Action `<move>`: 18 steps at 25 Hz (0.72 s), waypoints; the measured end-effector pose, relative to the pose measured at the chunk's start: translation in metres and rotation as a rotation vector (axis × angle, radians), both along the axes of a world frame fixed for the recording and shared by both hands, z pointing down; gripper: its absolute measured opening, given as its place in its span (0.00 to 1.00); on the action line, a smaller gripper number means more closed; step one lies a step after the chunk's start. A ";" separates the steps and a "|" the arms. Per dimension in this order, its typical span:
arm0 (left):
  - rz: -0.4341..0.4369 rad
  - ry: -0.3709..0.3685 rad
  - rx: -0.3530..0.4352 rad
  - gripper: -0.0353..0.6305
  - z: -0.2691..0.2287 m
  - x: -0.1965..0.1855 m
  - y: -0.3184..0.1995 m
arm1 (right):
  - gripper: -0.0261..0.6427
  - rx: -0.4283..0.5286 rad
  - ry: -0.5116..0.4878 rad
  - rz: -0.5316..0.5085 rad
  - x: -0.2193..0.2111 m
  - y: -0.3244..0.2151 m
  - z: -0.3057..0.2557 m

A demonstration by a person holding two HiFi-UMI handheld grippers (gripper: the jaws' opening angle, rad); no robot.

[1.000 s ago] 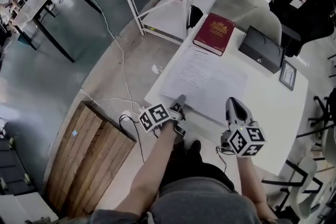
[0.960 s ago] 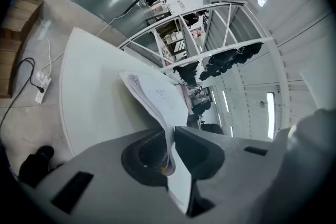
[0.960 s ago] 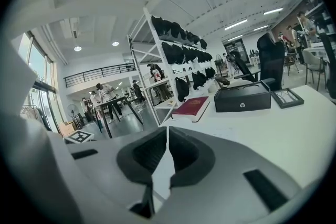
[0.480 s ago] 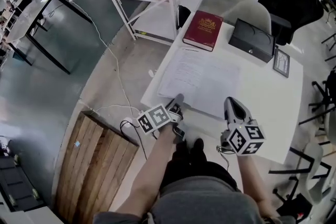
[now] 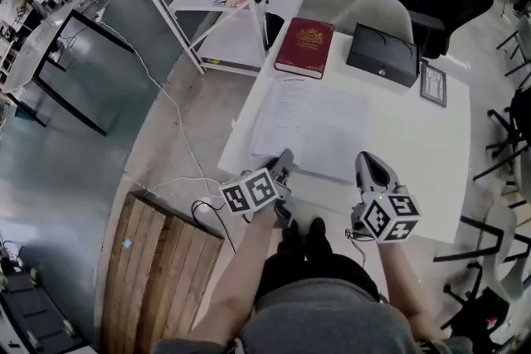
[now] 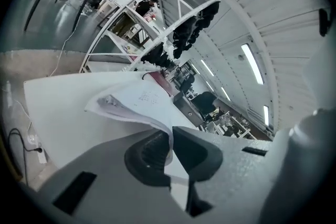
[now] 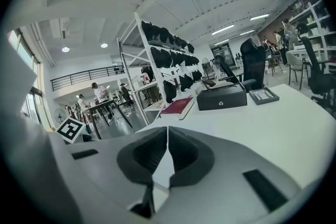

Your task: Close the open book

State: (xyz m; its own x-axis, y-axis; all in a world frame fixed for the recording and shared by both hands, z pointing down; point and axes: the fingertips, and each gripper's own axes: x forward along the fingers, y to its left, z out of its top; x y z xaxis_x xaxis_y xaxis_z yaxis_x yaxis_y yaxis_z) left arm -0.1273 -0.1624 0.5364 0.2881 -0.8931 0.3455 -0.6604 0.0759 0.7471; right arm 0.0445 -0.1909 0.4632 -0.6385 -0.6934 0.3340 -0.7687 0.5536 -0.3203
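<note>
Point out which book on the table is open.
The white book, its printed pages showing, nearer you. The red book beyond it lies closed, cover up.

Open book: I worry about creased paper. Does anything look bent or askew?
Yes: the open book has its near page edge curled up off the table, pinched in the left hand-held gripper, whose jaws have just been closing on it. No tear shows.
</note>
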 end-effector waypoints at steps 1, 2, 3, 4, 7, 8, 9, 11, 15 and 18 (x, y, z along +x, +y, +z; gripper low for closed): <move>0.013 -0.030 -0.005 0.08 0.001 0.001 0.000 | 0.05 0.001 -0.001 0.007 0.002 0.001 0.000; 0.028 -0.063 -0.010 0.08 0.002 0.002 0.001 | 0.05 0.002 -0.002 0.014 0.003 0.002 0.000; 0.043 -0.094 -0.015 0.08 0.003 0.004 0.001 | 0.05 0.002 -0.003 0.022 0.005 0.003 0.000; 0.055 -0.120 -0.019 0.08 0.002 0.006 0.000 | 0.05 0.002 -0.005 0.029 0.007 0.003 0.000; 0.092 -0.194 -0.026 0.08 -0.001 0.013 -0.001 | 0.05 -0.002 -0.005 0.047 0.012 0.007 0.001; 0.108 -0.228 -0.028 0.08 -0.001 0.016 -0.001 | 0.05 -0.003 -0.005 0.052 0.014 0.008 0.001; 0.124 -0.263 -0.029 0.08 -0.002 0.019 -0.001 | 0.05 -0.005 -0.004 0.058 0.016 0.009 0.002; 0.151 -0.323 -0.031 0.08 -0.003 0.024 -0.002 | 0.05 -0.007 -0.003 0.071 0.020 0.010 0.003; 0.200 -0.400 -0.032 0.08 -0.003 0.033 -0.005 | 0.05 -0.010 -0.003 0.095 0.027 0.012 0.003; 0.243 -0.435 -0.037 0.08 -0.002 0.043 -0.007 | 0.05 -0.014 -0.008 0.118 0.034 0.013 0.003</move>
State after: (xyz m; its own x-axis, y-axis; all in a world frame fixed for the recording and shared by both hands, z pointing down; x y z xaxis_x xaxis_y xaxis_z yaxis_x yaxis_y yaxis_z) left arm -0.0847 -0.1691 0.5349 0.3081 -0.8032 0.5100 -0.9123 -0.0974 0.3977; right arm 0.0781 -0.1781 0.4660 -0.5552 -0.7595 0.3390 -0.8257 0.4547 -0.3337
